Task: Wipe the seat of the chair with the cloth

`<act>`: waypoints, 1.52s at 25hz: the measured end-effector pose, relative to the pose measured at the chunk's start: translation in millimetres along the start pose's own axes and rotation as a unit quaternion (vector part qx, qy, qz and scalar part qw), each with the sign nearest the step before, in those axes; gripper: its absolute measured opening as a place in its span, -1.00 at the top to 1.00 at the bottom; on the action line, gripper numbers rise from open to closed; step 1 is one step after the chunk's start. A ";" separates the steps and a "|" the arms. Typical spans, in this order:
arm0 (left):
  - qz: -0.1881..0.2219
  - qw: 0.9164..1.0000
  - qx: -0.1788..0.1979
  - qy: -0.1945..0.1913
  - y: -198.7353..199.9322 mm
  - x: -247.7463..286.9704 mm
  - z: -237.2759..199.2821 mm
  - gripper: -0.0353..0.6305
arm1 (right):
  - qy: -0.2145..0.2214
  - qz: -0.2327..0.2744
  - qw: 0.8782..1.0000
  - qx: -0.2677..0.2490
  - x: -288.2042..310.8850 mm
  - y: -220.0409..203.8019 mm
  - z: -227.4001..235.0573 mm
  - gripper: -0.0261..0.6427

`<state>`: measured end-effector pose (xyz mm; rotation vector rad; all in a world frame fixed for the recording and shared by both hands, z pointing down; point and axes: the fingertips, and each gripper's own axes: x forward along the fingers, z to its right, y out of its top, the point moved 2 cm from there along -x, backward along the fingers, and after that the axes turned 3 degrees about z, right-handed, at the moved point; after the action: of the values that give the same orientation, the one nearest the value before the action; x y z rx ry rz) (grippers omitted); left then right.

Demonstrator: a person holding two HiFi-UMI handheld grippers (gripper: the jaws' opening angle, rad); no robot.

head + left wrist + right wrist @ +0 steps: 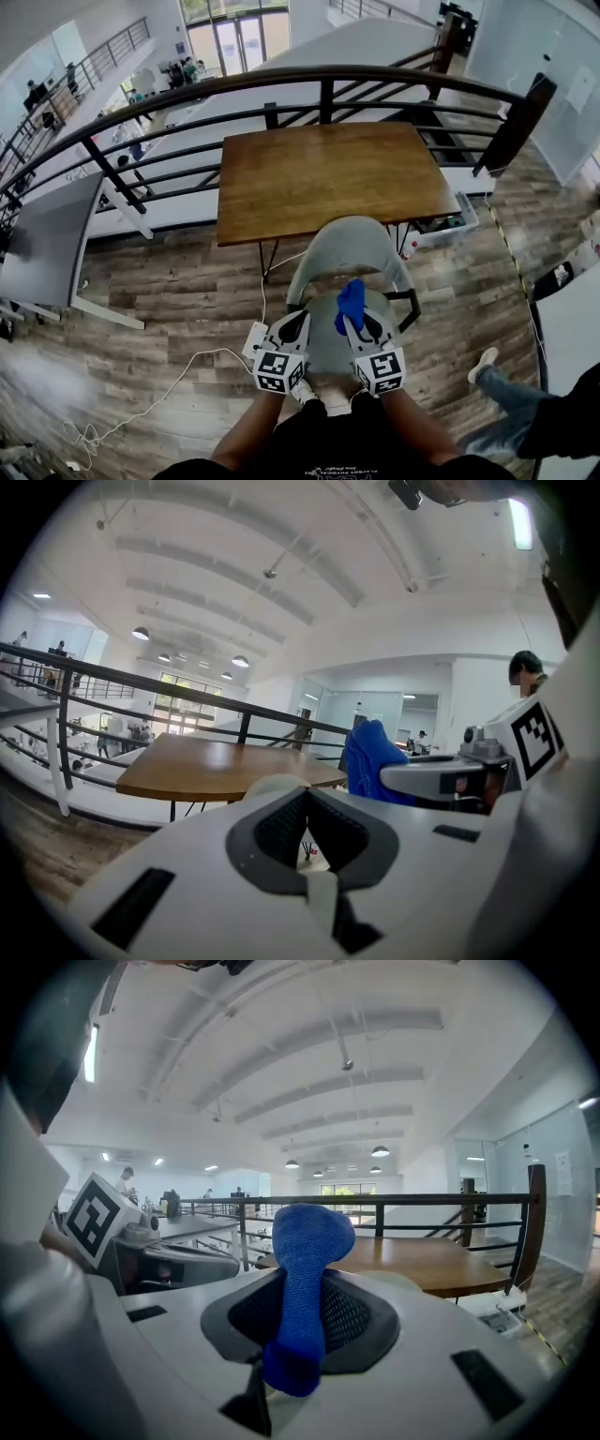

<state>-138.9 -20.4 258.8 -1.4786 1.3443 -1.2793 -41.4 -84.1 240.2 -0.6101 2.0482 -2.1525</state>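
Cloth [351, 302] is in my right gripper [358, 328], not yet on the seat. Both jaws are clamped on the blue fabric [305, 1279]: a rounded wad sticks up above the tips and a shorter end hangs down between the dark pads [352, 1316]. My left gripper [298, 323] holds nothing. Its jaws [307, 794] meet at the tips, with only a thin slit open lower down between the pads.

From the head view, I hold both grippers close side by side just above the grey chair [342, 246]. The cloth sits over the middle of it, near the backrest. A little of the seat [328, 349] shows between the two grippers, and I cannot tell if anything touches it. From the left gripper view, the cloth [370, 757] pokes up just beside my right gripper's body.

The chair faces a wooden table [328, 173] and is tucked near its front edge. A dark railing [281, 84] curves behind the table. A white cable [159, 398] trails across the plank floor [187, 291] to my left. Someone's leg and shoe [483, 361] show at my right.
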 end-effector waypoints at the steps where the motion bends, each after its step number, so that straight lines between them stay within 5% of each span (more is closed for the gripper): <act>1: -0.004 1.000 0.002 0.001 -4.3 1.7 -0.6 0.87 | 0.003 -0.004 1.000 0.004 1.9 -5.0 0.5 0.62; 11: -0.052 0.998 -0.010 0.026 -71.5 36.9 -6.4 0.87 | 0.042 -0.052 0.997 0.037 43.4 -73.1 20.9 0.62; 19: -0.104 0.992 -0.001 0.067 -166.2 60.9 -22.9 0.87 | 0.077 -0.090 0.990 0.072 79.9 -161.5 14.2 0.62; 38: -0.125 0.984 -0.068 0.111 -340.0 102.2 -61.5 0.87 | 0.146 -0.172 0.970 0.089 176.4 -358.3 9.2 0.62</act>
<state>-125.0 -58.3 616.9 -1.6794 1.4462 -1.5784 -129.7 -123.6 627.8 -0.7046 1.9645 -2.7384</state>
